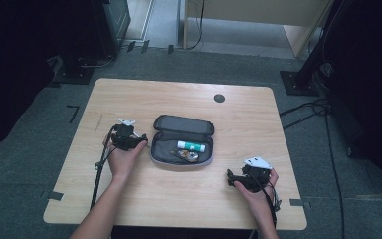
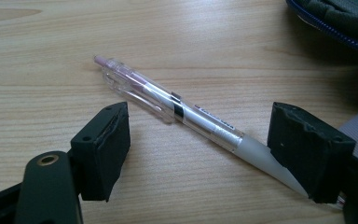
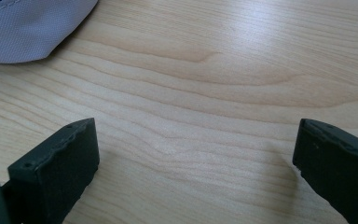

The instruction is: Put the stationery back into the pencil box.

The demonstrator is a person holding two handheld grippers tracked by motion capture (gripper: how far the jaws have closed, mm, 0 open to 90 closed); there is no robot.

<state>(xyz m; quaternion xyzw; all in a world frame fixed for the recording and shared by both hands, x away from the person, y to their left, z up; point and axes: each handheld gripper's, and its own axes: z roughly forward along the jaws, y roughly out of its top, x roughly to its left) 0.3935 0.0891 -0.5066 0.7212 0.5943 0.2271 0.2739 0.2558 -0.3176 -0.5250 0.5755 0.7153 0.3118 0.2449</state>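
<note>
One clear plastic click pen (image 2: 168, 105) lies flat on your pale wooden table (image 1: 189, 199), between your left gripper's (image 2: 198, 149) spread, untouching jaws, beside the open grey zip pencil case (image 1: 181, 142). Your right gripper (image 3: 196, 163) stands spread, empty.

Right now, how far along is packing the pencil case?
Done: the pencil case lies unzipped, a glue stick inside. In hand: the left claw stands open around the pen on the table, not gripping. Left: grasp the pen and put it in. The right claw waits open.
</note>
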